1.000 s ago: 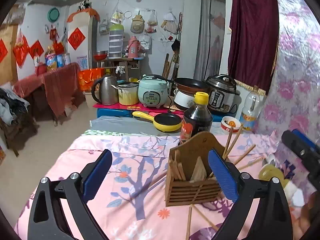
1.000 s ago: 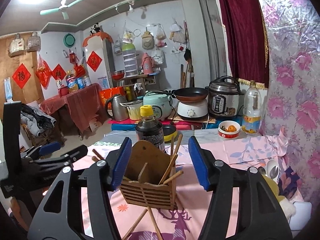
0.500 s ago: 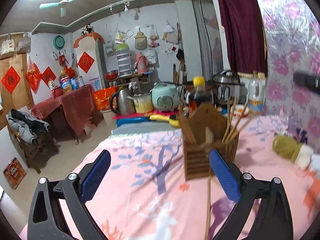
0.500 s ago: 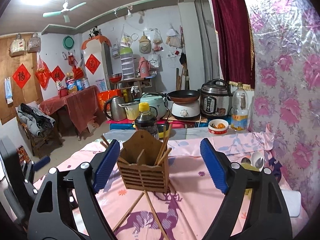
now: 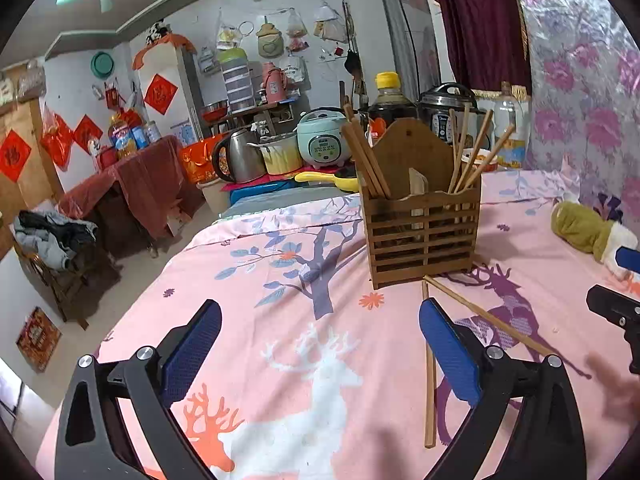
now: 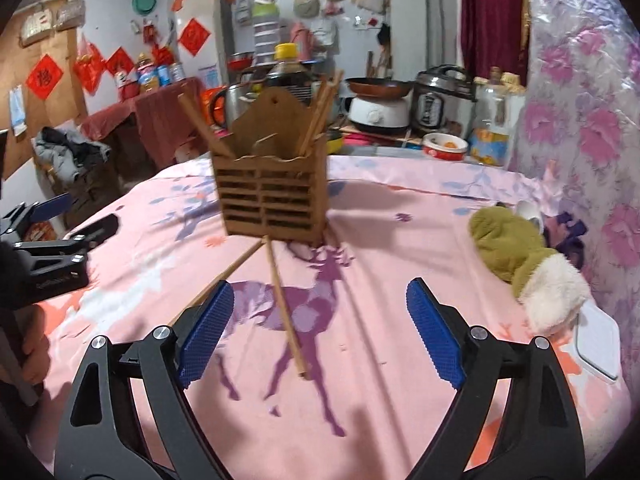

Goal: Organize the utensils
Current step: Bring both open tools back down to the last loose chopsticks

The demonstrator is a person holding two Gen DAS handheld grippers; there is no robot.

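Scene: pink deer-print cloth [image 6: 400, 240] over the work surface. Brown slatted wooden utensil holder [image 6: 272, 196] stands upright at upper centre of the right wrist view, with several wooden chopsticks already slanting out of its compartments.

Task items: two loose wooden chopsticks lie flat on the cloth just in front of the holder, far ends meeting near its base and splaying toward the camera. Right chopstick [image 6: 286, 312] runs down to frame centre; left chopstick [image 6: 224, 276] angles to lower left, its near end hidden behind the left pad of the right gripper. In the left wrist view the same pair [image 5: 430, 364] shows at lower right.

Right gripper [image 6: 320, 332]: jaws opening, spread wide, nothing between the pads; the right chopstick lies on the cloth below the gap.
Left gripper [image 5: 320, 356]: spread wide, empty, bare cloth between the pads.

Handling estimate: sticks are light, stiff, thin and smooth, so likely to roll or pivot in a pinch. The soft cloth should give under the pads. Best hold looks to be across the shaft near mid-length, or slightly toward the near end, to keep it from swinging when lifted.

Olive-green plush mitten [image 6: 516, 248] lies at right, well apart.
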